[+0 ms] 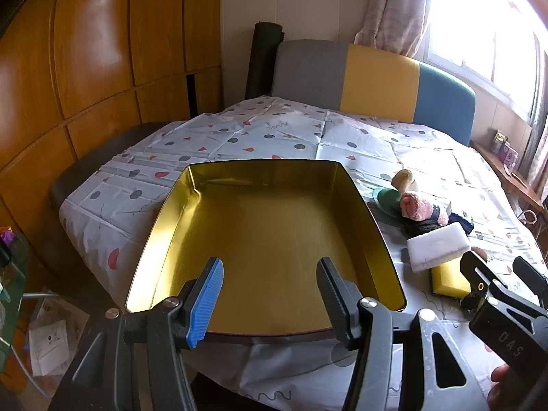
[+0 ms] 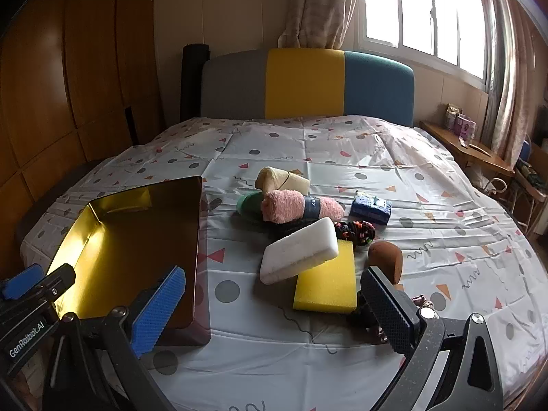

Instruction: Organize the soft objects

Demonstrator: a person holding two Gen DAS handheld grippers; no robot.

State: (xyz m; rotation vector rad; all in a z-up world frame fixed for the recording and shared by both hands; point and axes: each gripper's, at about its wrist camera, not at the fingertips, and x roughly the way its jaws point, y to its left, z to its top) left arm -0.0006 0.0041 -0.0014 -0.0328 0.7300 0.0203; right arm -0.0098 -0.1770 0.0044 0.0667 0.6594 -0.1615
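Clearly, with both the left gripper [image 1: 270, 294] and right gripper [image 2: 274, 311] gaping and empty, the white sponge [image 2: 299, 251], tilted on the yellow sponge [image 2: 327, 282] at the tin's [image 2: 198, 239] three o'clock, could slip off if nudged.

I am working in a home bedroom: bed [image 2: 342, 157] with padded headboard [image 2: 308, 84], wooden wardrobe [image 1: 85, 51], curtained window [image 2: 428, 10], small shelf [image 2: 462, 147] at bed's right edge.
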